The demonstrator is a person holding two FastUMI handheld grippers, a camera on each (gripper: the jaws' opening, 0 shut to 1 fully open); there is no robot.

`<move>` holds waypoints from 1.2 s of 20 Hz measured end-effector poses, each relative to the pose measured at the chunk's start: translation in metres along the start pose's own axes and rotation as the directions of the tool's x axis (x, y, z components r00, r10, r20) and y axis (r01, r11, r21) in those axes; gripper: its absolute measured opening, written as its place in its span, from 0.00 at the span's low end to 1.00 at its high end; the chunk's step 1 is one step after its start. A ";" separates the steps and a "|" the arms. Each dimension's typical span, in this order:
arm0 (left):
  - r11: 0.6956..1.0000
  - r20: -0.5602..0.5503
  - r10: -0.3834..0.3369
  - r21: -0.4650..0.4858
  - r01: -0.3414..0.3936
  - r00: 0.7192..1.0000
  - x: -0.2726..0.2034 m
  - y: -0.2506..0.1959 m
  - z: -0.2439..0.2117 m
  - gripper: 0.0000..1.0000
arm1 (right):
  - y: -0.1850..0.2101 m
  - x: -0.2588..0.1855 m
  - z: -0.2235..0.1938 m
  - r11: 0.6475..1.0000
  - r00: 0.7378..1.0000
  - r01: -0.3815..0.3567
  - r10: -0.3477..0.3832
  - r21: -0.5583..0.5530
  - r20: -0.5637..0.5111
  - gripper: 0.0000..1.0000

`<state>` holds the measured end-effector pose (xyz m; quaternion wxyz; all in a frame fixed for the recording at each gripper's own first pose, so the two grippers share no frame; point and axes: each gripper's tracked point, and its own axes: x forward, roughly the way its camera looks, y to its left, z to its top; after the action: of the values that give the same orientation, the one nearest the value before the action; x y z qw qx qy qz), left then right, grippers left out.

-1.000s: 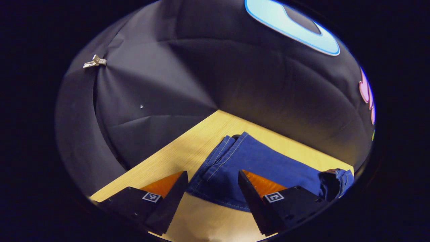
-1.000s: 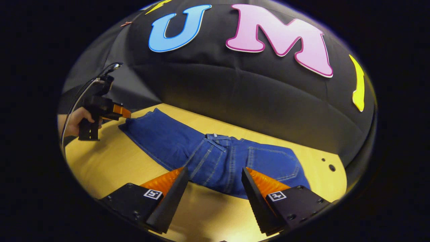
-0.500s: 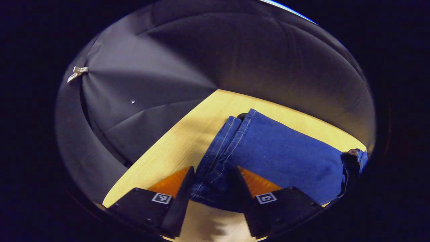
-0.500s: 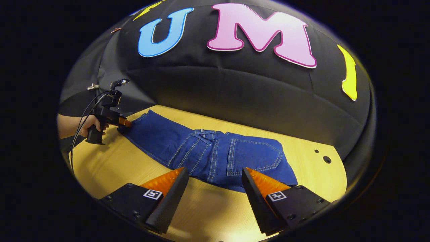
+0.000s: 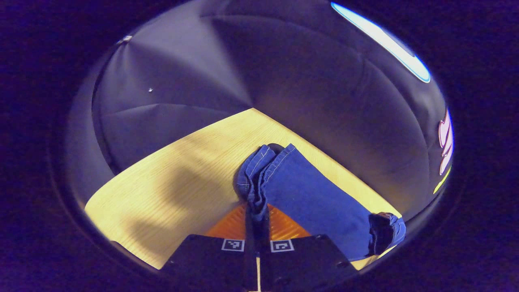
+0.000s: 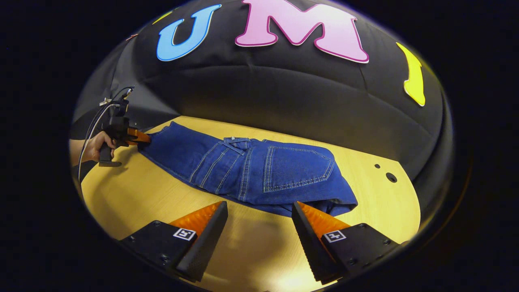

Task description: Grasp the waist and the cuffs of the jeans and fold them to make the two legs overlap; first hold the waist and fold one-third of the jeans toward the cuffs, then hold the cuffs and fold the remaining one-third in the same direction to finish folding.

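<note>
Jeans (image 6: pixel 251 170) on table (image 6: pixel 138 198), cuffs (image 5: pixel 255 178) clamped

Each claw (image 6: pixel 259 239) has black blocky finger bases with screws and small square black-and-white markers; cables (image 6: pixel 91 125) loop from the far black handle (image 6: pixel 106 152).

left gripper (image 5: pixel 256 219) jaws closed on cuffs (image 5: pixel 253 178)

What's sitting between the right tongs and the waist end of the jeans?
Nothing: in the right gripper view only a bare strip of wooden table separates the open right tongs from the jeans; their waist edge lies just beyond the fingertips.
</note>
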<state>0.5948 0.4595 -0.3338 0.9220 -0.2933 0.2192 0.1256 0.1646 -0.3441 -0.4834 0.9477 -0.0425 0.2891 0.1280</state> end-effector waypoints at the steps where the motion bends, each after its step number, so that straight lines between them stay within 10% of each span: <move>1: 0.999 0.008 -0.015 -0.033 0.015 1.000 -0.003 -0.004 0.004 0.12 | -0.002 -0.001 0.002 1.000 1.000 0.005 -0.005 0.002 0.005 0.97; 5: 0.989 0.108 -0.116 -0.084 0.125 0.987 -0.047 -0.040 0.046 0.08 | -0.027 -0.011 0.011 0.998 0.998 0.055 -0.055 -0.011 0.020 0.97; 12: 0.957 0.190 -0.283 0.117 0.265 0.940 -0.160 -0.169 0.073 0.07 | -0.108 -0.048 0.041 0.981 0.980 0.196 -0.196 0.009 0.041 0.97; 24: 0.800 -0.090 -0.539 0.255 0.543 0.837 -0.183 -0.456 -0.131 0.07 | -0.204 -0.105 0.029 0.943 0.946 0.322 -0.324 0.082 0.023 0.98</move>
<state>0.5559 -0.0008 -0.1204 0.9492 -0.2158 0.1474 -0.1754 0.1510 -0.5591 -0.3990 0.9619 -0.0502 0.2658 -0.0396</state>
